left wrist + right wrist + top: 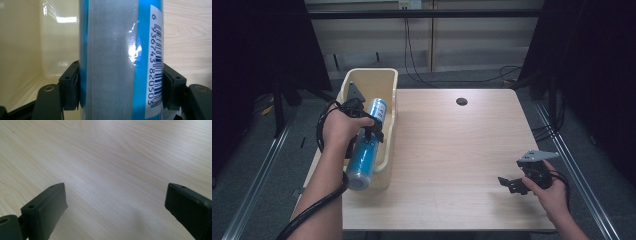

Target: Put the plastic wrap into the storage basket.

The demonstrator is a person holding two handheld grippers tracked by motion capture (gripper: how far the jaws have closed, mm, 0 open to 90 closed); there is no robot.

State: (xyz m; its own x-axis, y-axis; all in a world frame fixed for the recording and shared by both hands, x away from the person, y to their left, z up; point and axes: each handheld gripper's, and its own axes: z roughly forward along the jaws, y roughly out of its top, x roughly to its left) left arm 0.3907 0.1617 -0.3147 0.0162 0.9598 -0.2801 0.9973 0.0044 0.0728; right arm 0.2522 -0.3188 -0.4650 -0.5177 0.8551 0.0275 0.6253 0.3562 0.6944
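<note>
At the left of the high view, the left gripper (371,129) has its jaws clamped across the middle of one blue cylindrical can (366,150), which lies tilted over the near rim of the single cream plastic bin (388,80), its far end inside and its grey base hanging out toward the bottom of the frame. To do this step well, I would keep the squeeze firm on the slick label and bring the can level before moving it clear of the rim. At lower right, the right gripper (513,184) hovers over the bare wooden counter (452,150), jaws apart and empty.
</note>
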